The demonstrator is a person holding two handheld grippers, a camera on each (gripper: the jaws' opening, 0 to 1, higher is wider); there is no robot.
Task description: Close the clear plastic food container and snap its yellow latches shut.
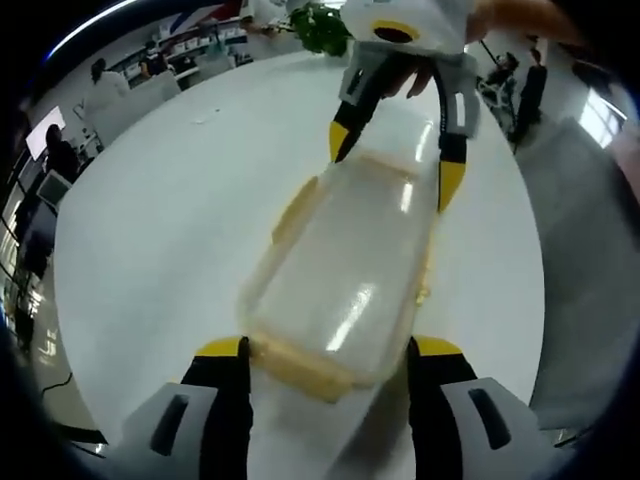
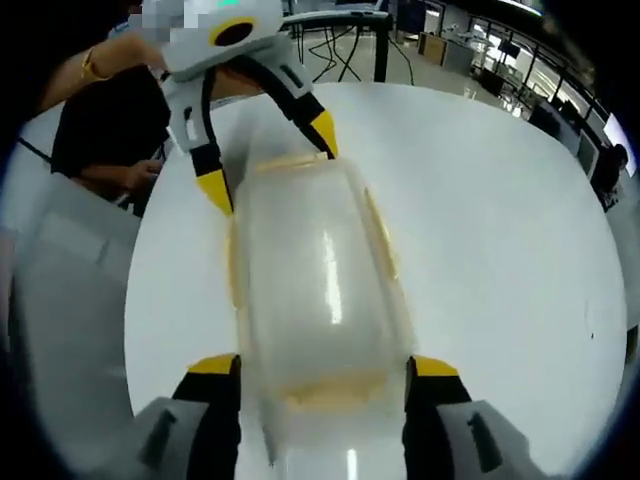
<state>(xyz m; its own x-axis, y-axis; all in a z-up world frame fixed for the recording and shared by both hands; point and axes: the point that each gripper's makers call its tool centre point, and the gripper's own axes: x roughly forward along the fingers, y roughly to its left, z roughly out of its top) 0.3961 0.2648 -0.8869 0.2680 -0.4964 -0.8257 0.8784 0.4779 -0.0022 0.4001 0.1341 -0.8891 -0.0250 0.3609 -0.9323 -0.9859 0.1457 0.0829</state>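
A clear container (image 1: 345, 285) with its lid on lies on the white desk (image 1: 150, 230) — contents cannot be made out. The left gripper (image 1: 330, 365) and right gripper (image 2: 320, 375) each straddle one end, jaws apart — not clamped.

The clear rectangular plastic food container (image 1: 345, 285) looked glossy, its lid catching bright streaks (the pale yellow plastic latches (image 1: 293, 214) seemed duller). The round white table (image 1: 160, 240) was smooth, faintly shiny.
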